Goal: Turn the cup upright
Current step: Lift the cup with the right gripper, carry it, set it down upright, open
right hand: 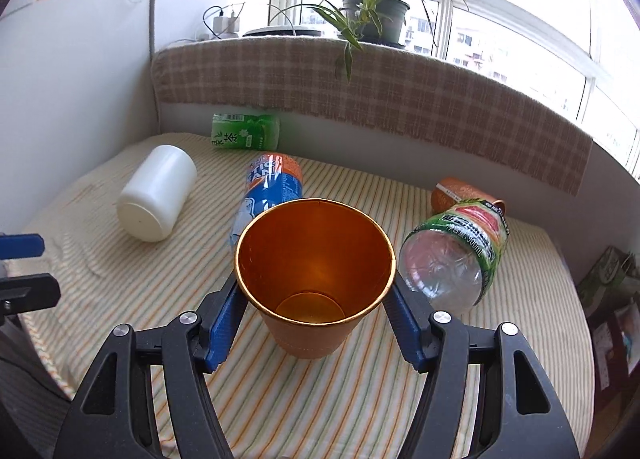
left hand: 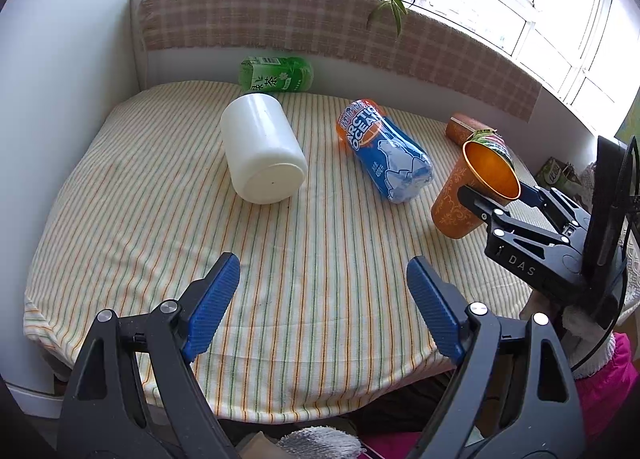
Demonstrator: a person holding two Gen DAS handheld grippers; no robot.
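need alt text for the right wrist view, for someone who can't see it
The right tool grips an orange cup by its rim, mouth facing the camera, over a striped tablecloth. Behind it lie a white jar, a blue bottle and a clear bottle, all on their sides.

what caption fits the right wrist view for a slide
Right tool grips an orange paper cup, mouth up, above the striped tablecloth among toppled bottles.
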